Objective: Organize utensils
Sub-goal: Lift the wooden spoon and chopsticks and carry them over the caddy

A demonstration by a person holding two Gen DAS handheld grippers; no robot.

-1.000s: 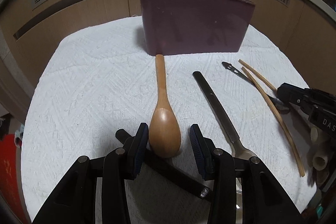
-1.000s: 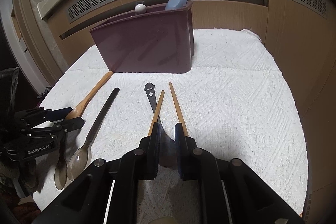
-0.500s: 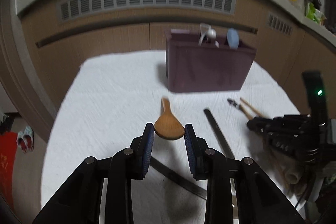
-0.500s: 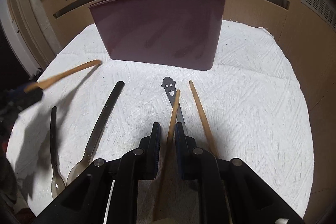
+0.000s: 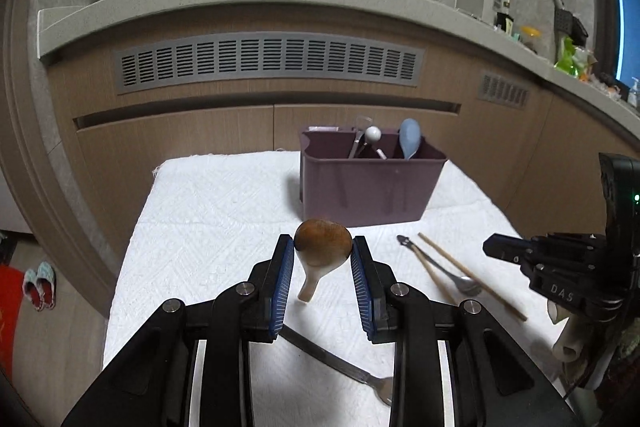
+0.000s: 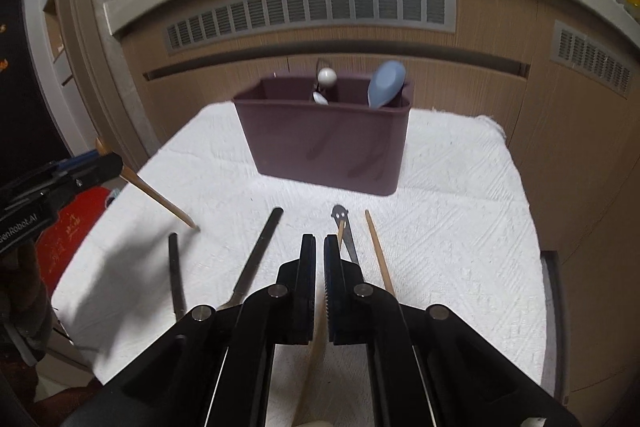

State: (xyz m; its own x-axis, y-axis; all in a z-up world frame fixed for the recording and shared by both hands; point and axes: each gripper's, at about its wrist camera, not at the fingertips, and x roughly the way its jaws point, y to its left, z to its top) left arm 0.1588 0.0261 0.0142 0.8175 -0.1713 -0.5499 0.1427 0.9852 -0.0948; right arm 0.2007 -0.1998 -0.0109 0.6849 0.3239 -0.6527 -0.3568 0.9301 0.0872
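My left gripper (image 5: pixel 323 247) is shut on the bowl of a wooden spoon (image 5: pixel 322 255) and holds it lifted above the white cloth, handle pointing down and away; the handle also shows in the right wrist view (image 6: pixel 160 201). The purple utensil holder (image 5: pixel 368 187) stands at the back of the cloth, with a blue spoon (image 5: pixel 410 143) and a white-knobbed utensil (image 5: pixel 373 134) inside. My right gripper (image 6: pixel 319 247) is shut on a wooden chopstick (image 6: pixel 340 233), raised over the cloth. The second chopstick (image 6: pixel 378 255) lies beside it.
On the white cloth (image 6: pixel 460 227) lie a smiley-handled metal spoon (image 6: pixel 346 231), a dark-handled spoon (image 6: pixel 260 247) and a black-handled spoon (image 6: pixel 176 271). Wooden cabinets with vents stand behind the table. The cloth's edges drop off left and right.
My left gripper has closed on the wooden spoon and lifted it well above the cloth. My right gripper has closed on one chopstick and risen with it.
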